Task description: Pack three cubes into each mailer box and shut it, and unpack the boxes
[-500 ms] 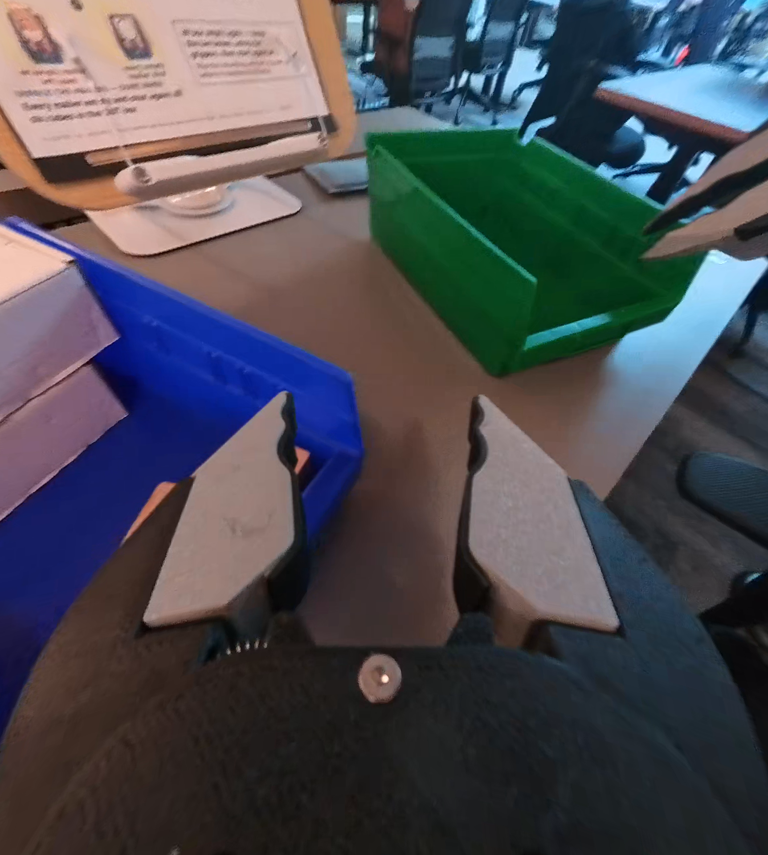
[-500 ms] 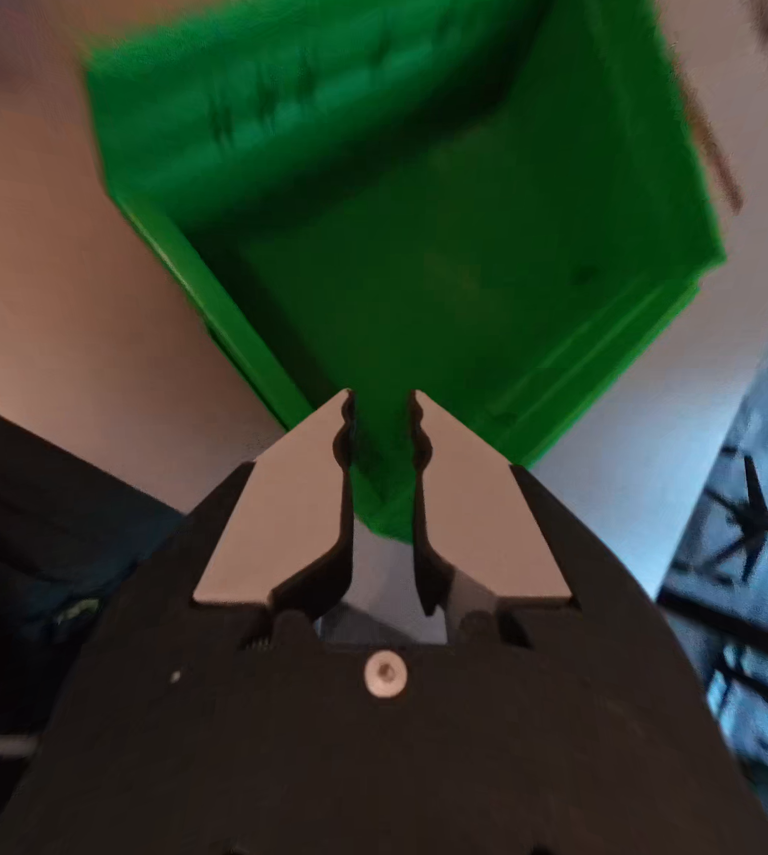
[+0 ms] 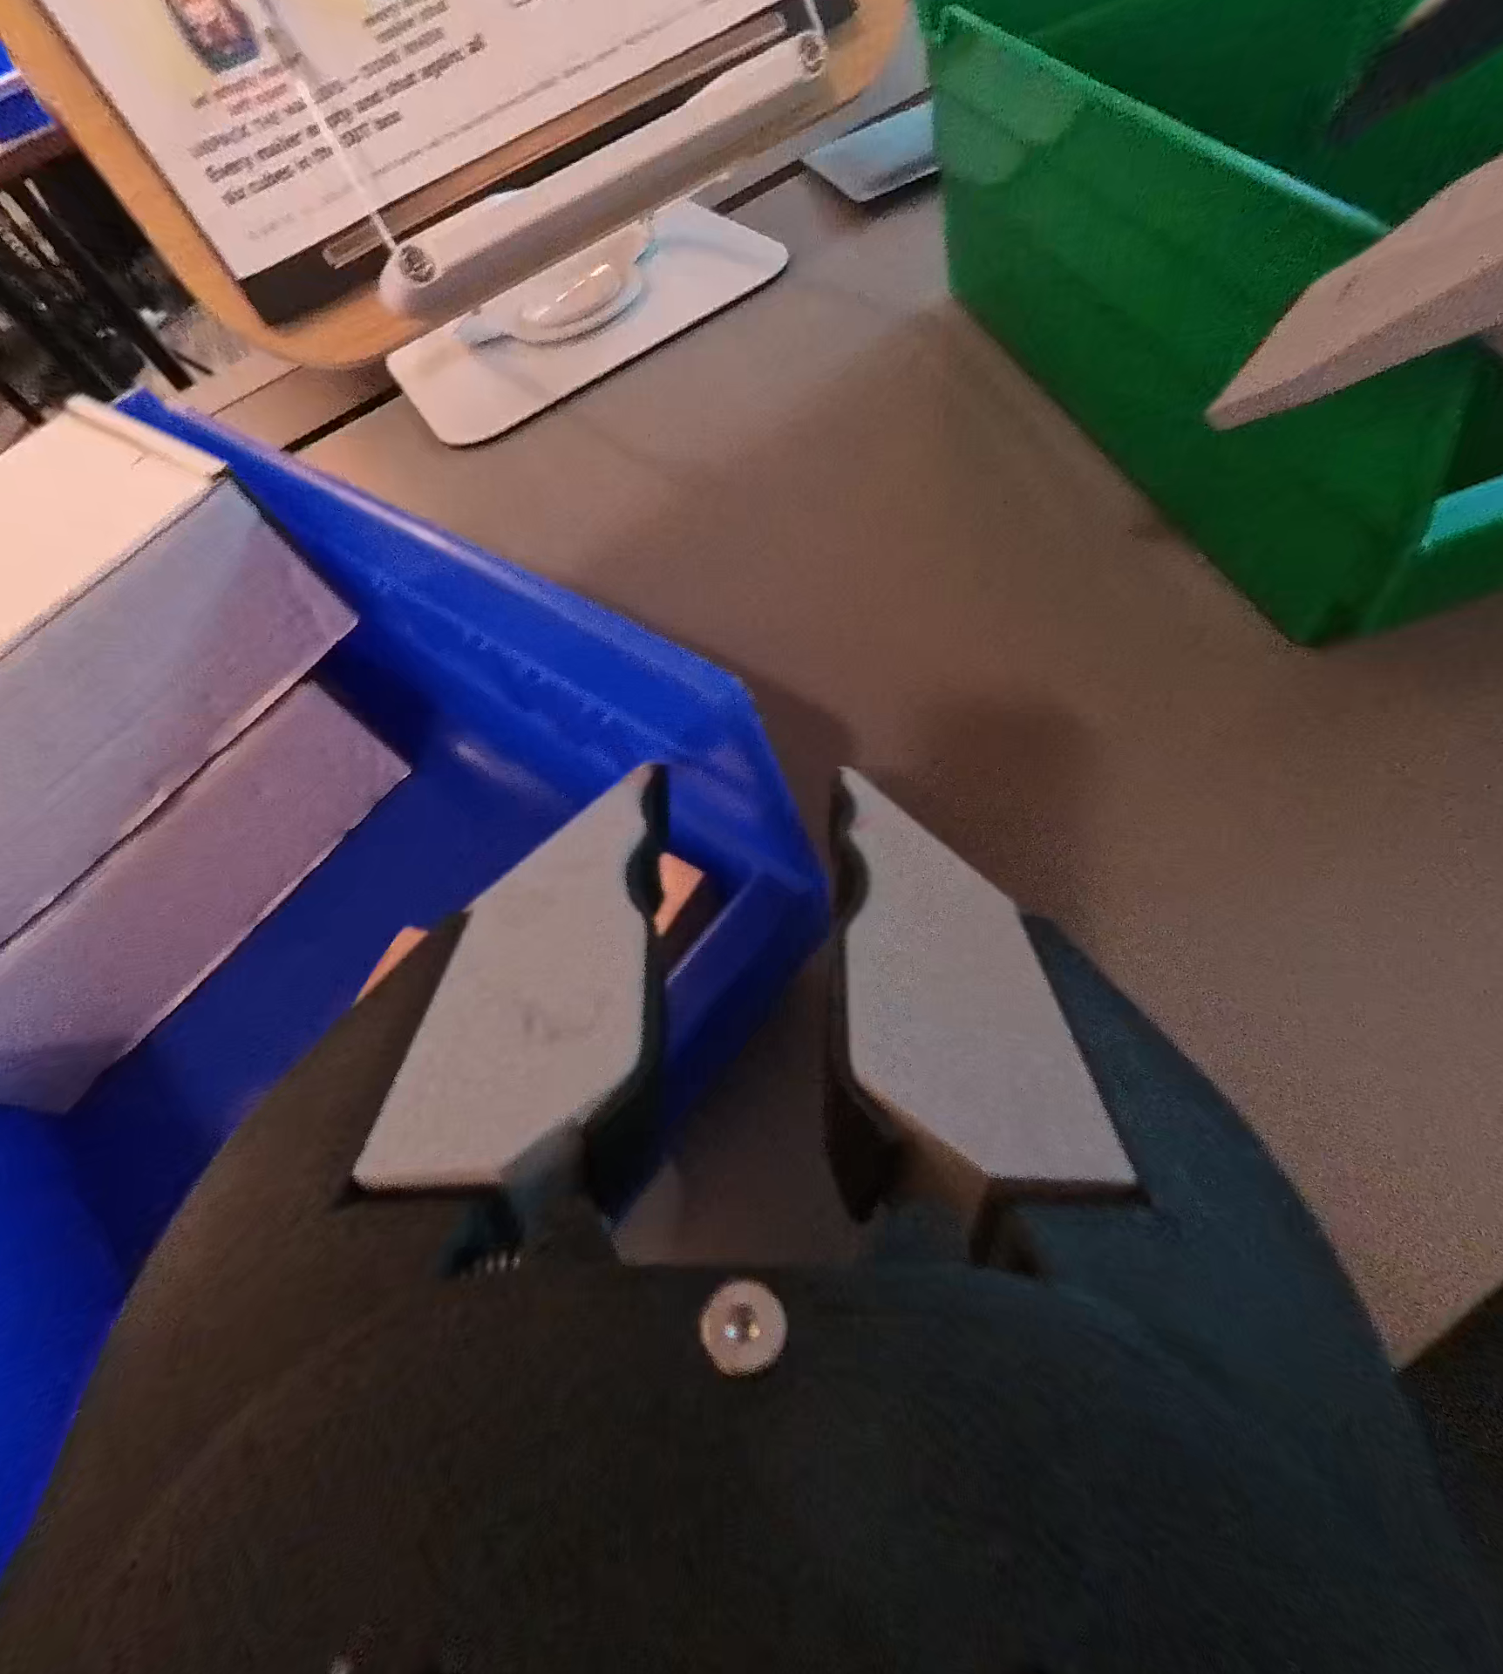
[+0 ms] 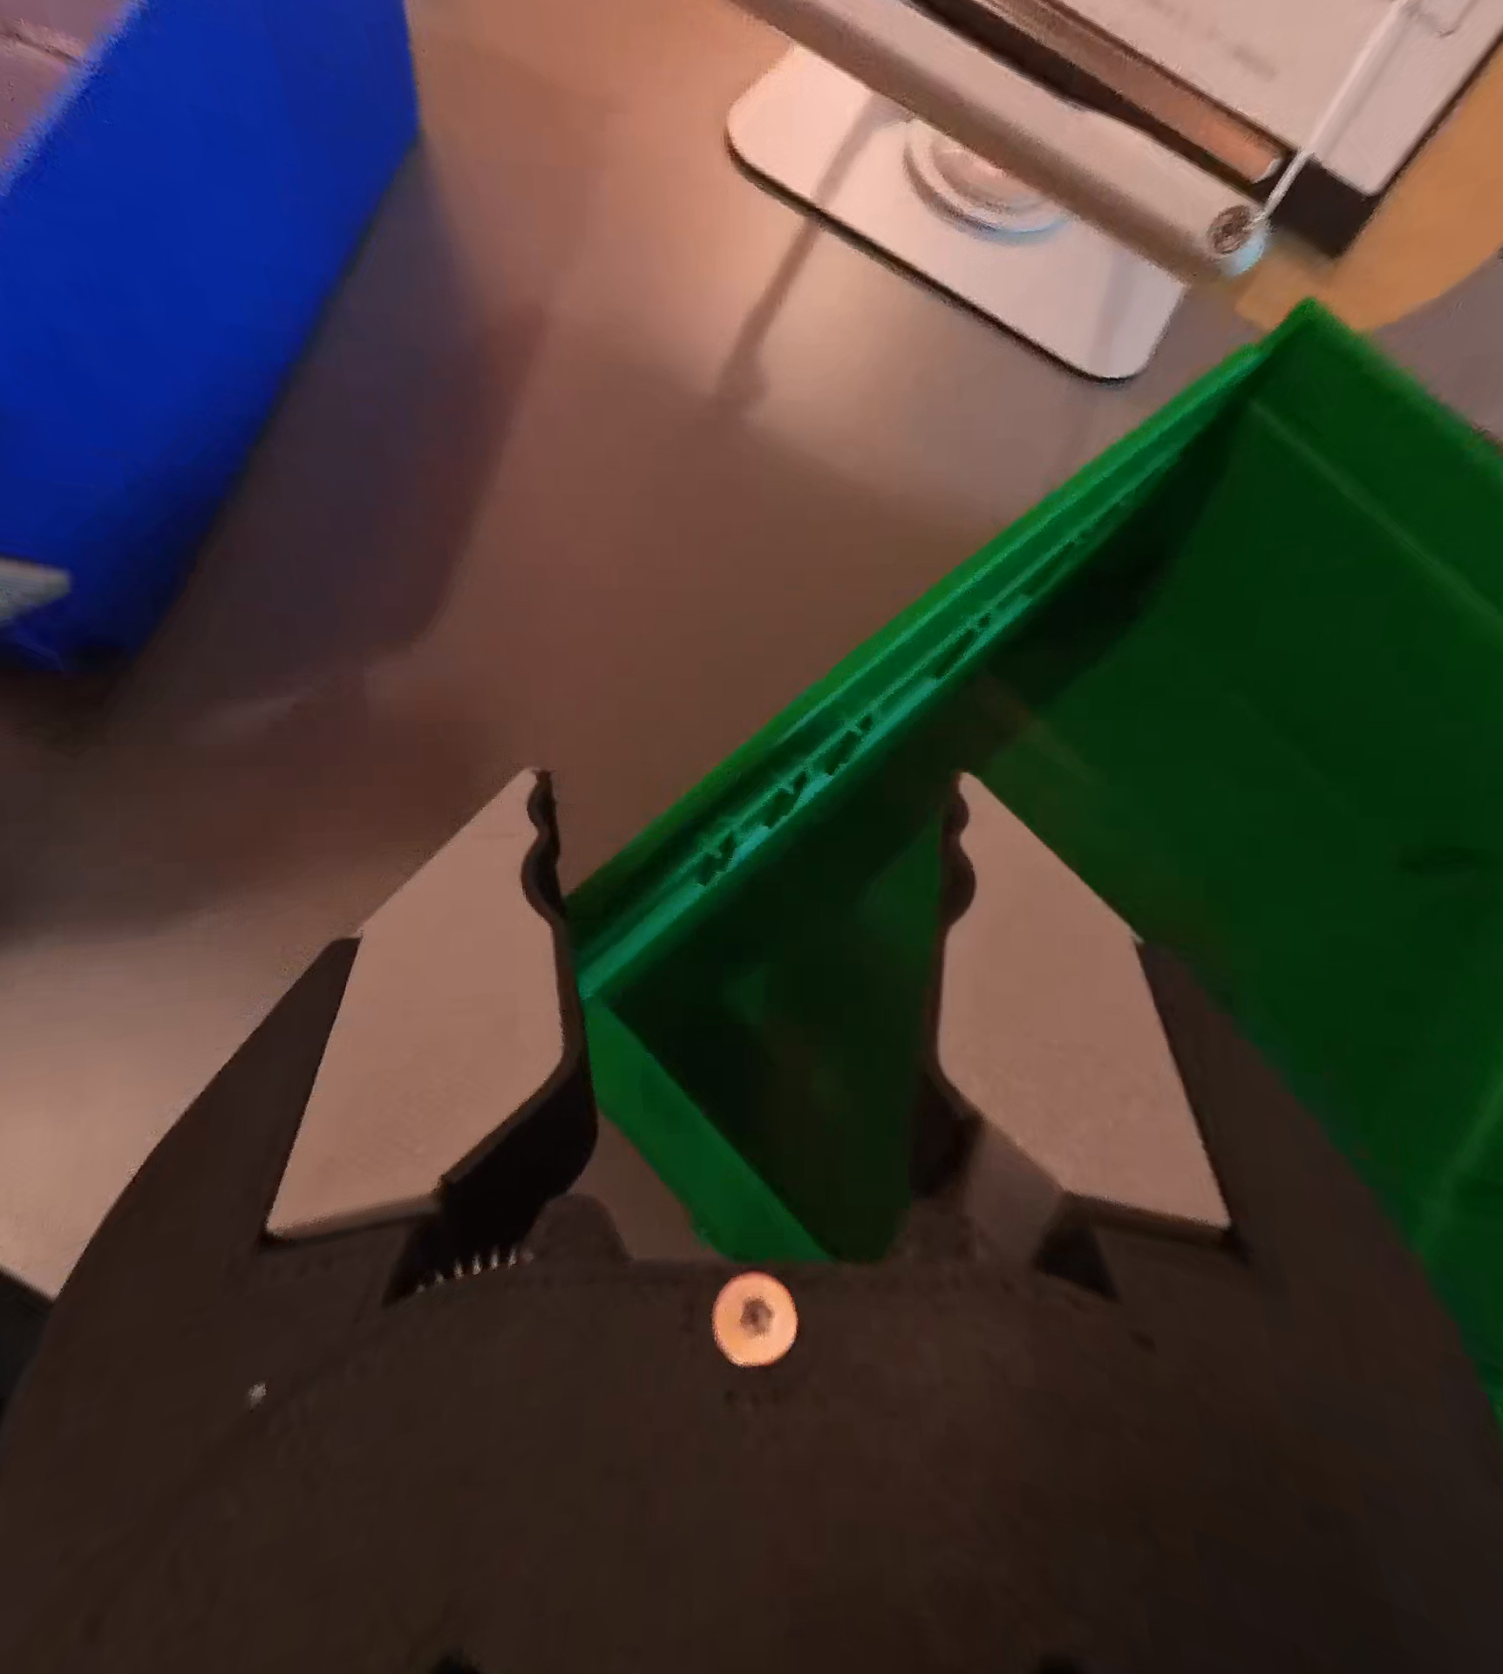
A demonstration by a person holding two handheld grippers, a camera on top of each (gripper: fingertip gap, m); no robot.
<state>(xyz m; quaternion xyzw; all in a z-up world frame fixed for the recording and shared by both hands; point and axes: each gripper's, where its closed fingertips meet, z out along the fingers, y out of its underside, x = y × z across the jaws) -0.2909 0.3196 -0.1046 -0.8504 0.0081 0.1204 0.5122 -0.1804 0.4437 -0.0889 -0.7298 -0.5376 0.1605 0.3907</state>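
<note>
Two shut white mailer boxes (image 3: 96, 634) lie stacked in a blue bin (image 3: 549, 670) on the left. My left gripper (image 3: 748, 784) hovers over the bin's near right corner, open with a narrow gap and empty. A tan cube-like piece (image 3: 680, 883) shows in the bin under its left finger, mostly hidden. A green bin (image 4: 911, 688) stands on the right; what shows of its inside is bare. My right gripper (image 4: 750, 784) is wide open and empty over its near left corner. It also shows in the left wrist view (image 3: 1409, 299), in front of the green bin (image 3: 1137, 299).
A sign board on a white stand (image 3: 603, 299) rises behind the bins; its base also shows in the right wrist view (image 4: 956, 208). A strip of brown table (image 3: 1001, 634) lies between the bins. The table's edge (image 3: 1454, 1268) runs close on the right.
My right gripper has opened wide and swung left toward the green bin's near left corner. My left gripper's gap has narrowed and it has turned left over the blue bin's corner.
</note>
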